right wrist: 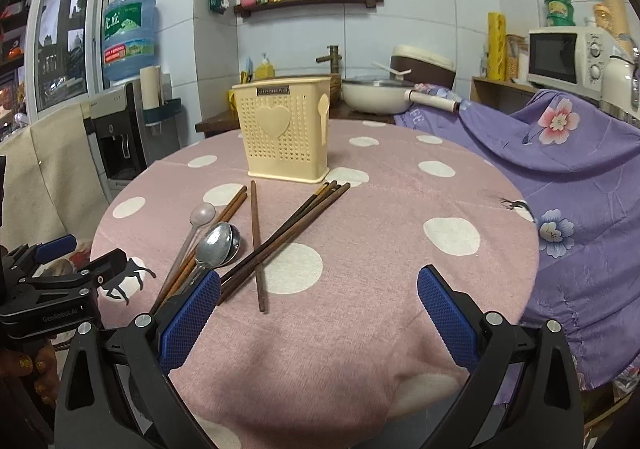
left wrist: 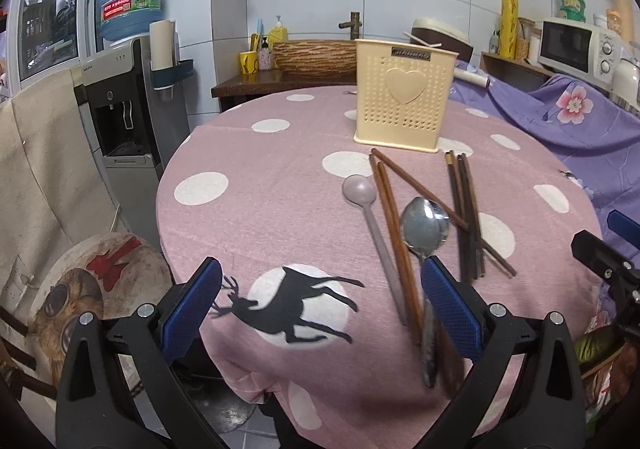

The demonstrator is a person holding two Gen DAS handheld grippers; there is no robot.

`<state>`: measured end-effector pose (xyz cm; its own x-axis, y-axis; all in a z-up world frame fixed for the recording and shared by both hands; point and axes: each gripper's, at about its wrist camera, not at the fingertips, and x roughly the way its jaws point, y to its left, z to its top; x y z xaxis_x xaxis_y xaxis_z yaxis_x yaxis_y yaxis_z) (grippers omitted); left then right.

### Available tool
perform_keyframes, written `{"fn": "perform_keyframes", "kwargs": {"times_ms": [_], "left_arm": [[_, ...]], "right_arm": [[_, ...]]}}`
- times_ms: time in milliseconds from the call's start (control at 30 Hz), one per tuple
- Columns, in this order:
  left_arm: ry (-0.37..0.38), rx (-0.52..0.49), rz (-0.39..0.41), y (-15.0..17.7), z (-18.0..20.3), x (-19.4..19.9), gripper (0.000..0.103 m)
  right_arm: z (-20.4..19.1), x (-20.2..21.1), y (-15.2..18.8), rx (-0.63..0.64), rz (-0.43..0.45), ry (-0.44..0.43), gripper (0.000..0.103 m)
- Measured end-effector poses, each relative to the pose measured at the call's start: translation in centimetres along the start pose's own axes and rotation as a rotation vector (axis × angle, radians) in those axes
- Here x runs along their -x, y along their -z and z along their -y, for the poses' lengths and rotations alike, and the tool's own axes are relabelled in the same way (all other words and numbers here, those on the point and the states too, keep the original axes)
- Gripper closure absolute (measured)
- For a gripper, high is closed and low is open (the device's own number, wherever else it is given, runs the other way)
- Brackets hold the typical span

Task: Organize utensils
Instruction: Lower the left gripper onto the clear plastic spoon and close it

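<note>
Table [right wrist: 400, 209]: round, under a pink dotted cloth, carrying every item below.

Holder [right wrist: 285, 137]: cream perforated plastic, standing upright toward the far side, top open. Judged light, likely to tip or slide if knocked.

Metal spoon [right wrist: 218, 243]: lying bowl-up near the front edge, handle pointing toward the grippers. Judged stiff, slick and the heaviest piece; the flat handle looks the best hold, the bowl being too rounded.

Plastic spoon [right wrist: 202, 213]: pale, lying just left of the metal one, thin handle. Judged very light and slightly flexible; hold at mid-handle.

Chopsticks [right wrist: 288, 231]: brown wood, at least 5 sticks, lying loose and crossing each other between spoons and holder; 1 is lying across a dark bundle. Judged light, rigid, prone to rolling; taking hold near the middle should be keeping them level.

Left gripper [left wrist: 320, 281]: hovering at the near edge, pads spread wide, holding nothing; its right pad is sitting over the metal spoon's handle.

Right gripper [right wrist: 319, 289]: also spread wide and holding nothing, hovering above bare cloth just right of the pile.
</note>
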<state>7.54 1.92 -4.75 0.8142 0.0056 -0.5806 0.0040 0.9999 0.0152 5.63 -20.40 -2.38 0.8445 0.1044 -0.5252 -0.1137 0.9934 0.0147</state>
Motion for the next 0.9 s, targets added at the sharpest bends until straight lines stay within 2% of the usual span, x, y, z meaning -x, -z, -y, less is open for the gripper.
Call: {"fn": "perform_keyframes", "kwargs": {"times_ms": [133, 267, 367, 600, 800, 900], "left_arm": [[-0.02, -0.025, -0.035, -1.5, -0.9, -2.0, 0.005], [0.007, -0.022, -0.065, -3.2, -1.7, -3.8, 0.005], [0.029, -0.04, -0.081, -4.2, -1.5, -4.9, 0.005], [0.077, -0.062, -0.122, -5.6, -0.8, -7.4, 0.009], [0.082, -0.072, -0.158, -6.3, -0.3, -9.7, 0.018], [0.074, -0.071, -0.17, -6.5, -0.4, -10.5, 0.018]], "right_arm": [[0.8, -2.4, -1.8, -0.013, -0.068, -0.002, 0.006], [2.1, -5.5, -3.5, -0.087, -0.144, -0.037, 0.008], [2.9, -7.8, -4.4, -0.146, -0.208, -0.067, 0.018], [3.2, -12.2, -6.2, -0.184, -0.317, -0.105, 0.04], [3.1, -16.1, -8.0, -0.185, -0.373, -0.052, 0.06], [3.4, -17.5, -8.3, -0.199, -0.391, -0.025, 0.063]]}}
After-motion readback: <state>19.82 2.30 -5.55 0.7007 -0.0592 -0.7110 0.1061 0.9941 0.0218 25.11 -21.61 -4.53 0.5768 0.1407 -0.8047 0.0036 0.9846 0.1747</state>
